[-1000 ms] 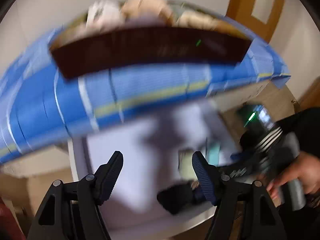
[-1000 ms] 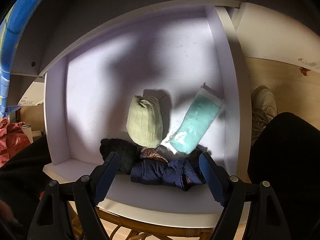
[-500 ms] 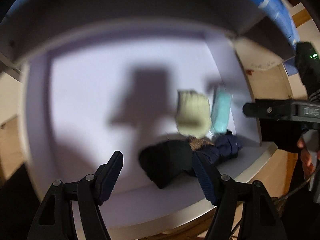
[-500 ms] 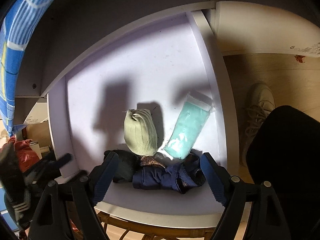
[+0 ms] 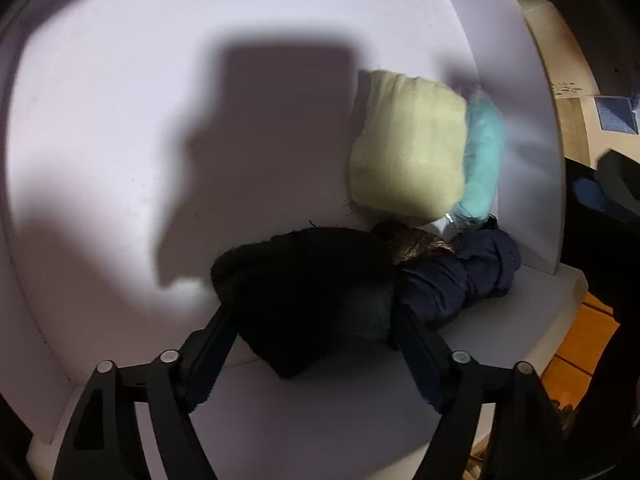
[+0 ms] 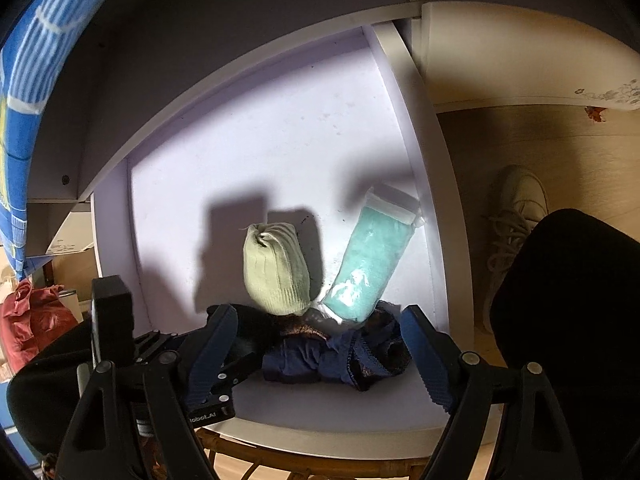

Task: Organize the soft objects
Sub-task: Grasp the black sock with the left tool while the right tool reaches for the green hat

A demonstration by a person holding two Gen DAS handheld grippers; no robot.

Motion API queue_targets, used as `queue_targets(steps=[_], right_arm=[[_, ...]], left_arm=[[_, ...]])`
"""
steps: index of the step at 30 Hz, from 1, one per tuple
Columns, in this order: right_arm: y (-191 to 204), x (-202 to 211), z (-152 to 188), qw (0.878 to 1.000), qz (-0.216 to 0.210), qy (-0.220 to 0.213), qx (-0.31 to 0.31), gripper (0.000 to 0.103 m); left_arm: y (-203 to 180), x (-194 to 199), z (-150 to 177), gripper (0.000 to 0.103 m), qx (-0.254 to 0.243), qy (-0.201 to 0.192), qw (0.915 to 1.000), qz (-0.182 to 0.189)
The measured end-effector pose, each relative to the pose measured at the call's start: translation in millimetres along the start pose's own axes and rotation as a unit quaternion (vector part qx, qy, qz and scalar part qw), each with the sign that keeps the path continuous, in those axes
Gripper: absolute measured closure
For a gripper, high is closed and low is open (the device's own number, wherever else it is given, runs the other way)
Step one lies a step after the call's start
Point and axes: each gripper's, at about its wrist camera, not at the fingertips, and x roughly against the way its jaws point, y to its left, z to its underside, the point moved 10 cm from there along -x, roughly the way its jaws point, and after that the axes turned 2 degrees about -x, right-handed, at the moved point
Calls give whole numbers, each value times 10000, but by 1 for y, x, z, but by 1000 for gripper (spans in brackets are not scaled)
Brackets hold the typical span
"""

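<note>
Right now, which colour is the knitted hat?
Pale yellow-green knitted hat; the right wrist view shows it best.

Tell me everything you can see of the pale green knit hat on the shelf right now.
The pale green knit hat is a ribbed, soft-looking beanie, its crown gathered into a small pucker that points to the back of the white shelf. It lies flat and bulges slightly. Its brim end meets the dark pile at the front: a black knit item and a brownish patterned cloth. A bagged teal cloth lies alongside, close at the brim end. No gripper touches it.
</note>
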Motion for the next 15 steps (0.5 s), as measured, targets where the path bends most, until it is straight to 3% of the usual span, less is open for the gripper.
queue_targets(steps=[4,8,15], right_arm=[[-1,-2,0,10000,-2,10,-17,19],[-2,3,-4,9999,-37,-116,-67,19],[3,-4,-5,9999,54,-64,92,19]], left_arm=[[13,-4,-5,21,113,-67,9998,-129],[47,11,-13,22,419,-406,9957,-722],[74,31,-12,22,1508,-860,9848,-8]])
